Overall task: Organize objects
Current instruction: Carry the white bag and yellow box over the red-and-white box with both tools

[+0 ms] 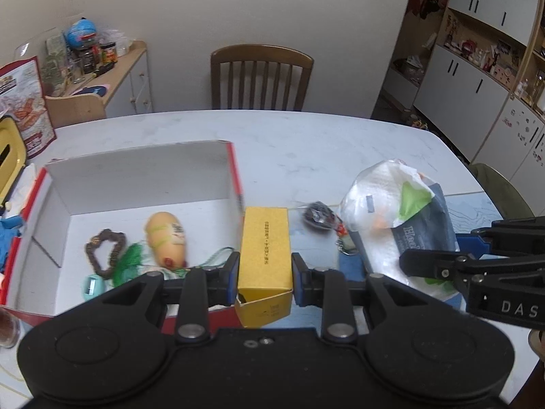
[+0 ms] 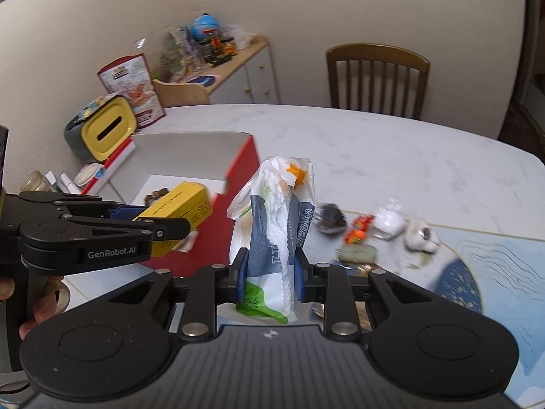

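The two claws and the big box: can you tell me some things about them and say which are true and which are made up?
1. The left claw holds a yellow cardboard carton. True.
2. The right claw is empty. False: it grips a clear plastic bag of white tissues.
3. The red-and-white open cardboard box has nothing inside. False: a brown bead bracelet and other small things lie in it.
4. A brown wooden chair stands behind the white marble table. True.

We saw a brown wooden chair (image 1: 261,76) pushed against the far edge of the white counter (image 1: 323,143); behind it stood a plain wall; a low sideboard (image 1: 126,78) at the left carried jars and a blue globe (image 1: 80,32); white cabinets (image 1: 477,78) lined the right.
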{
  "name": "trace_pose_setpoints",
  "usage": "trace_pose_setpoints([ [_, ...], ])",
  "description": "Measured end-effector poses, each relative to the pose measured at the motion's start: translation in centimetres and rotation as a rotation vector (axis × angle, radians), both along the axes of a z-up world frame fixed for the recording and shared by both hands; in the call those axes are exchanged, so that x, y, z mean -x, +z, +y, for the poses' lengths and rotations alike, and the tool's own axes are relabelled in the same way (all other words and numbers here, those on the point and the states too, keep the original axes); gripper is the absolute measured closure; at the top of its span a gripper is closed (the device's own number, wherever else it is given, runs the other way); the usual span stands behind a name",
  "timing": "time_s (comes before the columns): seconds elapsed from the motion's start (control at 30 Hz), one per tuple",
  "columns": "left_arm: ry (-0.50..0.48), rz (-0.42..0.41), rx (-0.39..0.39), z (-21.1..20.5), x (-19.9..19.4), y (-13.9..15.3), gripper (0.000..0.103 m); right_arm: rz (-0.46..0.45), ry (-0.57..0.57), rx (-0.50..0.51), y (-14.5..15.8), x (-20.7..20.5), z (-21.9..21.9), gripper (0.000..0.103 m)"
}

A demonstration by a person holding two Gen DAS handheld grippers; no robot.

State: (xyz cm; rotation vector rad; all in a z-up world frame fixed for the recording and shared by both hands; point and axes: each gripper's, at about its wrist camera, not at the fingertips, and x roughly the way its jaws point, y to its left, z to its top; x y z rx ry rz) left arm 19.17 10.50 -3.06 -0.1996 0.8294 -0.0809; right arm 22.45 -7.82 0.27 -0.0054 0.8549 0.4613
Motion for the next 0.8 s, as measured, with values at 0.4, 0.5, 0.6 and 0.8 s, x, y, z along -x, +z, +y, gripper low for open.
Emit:
trace_pose_setpoints([
  [0.4, 0.068, 0.001, -0.011, 7.1, 0.4, -0.6, 0.075, -0.002, 0.064, 0.011, 0.1, -1.2, 7.2, 0.078],
  [0.5, 0.087, 0.004, -0.017, 8.8, 0.4, -0.9, 0.075, 0.0, 0.072, 0.019, -0.1, -1.8, 8.8, 0.078],
  [0.6, 0.104, 0.01, -0.021, 10.3, 0.2, -1.3, 0.075, 0.003, 0.073, 0.029, -0.3, -2.6, 10.1, 0.078],
  [0.8, 0.135, 0.027, -0.033, 13.1, -0.7, -2.5, 0.075, 0.022, 0.065, 0.044, -1.3, -4.4, 12.2, 0.078],
])
